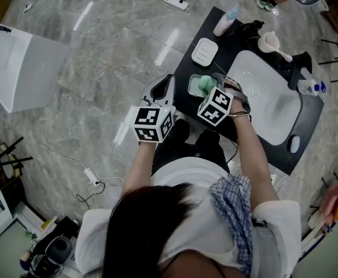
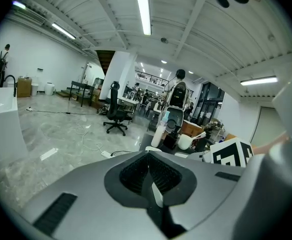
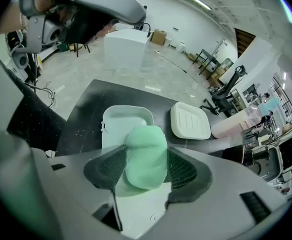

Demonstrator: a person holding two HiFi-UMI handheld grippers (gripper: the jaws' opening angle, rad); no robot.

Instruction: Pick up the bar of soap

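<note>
Bar of soap [image 3: 146, 154], mint green, pinched in the right gripper [image 3: 147, 171], jaws set wide, right over the pale green dish [image 3: 121, 120] on the black counter [image 3: 83, 109], left gripper [image 2: 148, 176] closed up, empty

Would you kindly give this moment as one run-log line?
right gripper: shut on green oval soap bar, at pale green dish | left gripper: shut, empty

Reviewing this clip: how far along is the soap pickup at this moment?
Done: the right gripper is at the bar of soap, with its pads pressing on both sides. In hand: that grip, over the pale green dish; I cannot tell whether the bar has cleared the dish. Left: lifting it well away. The left gripper is shut, empty and off to the side.
</note>
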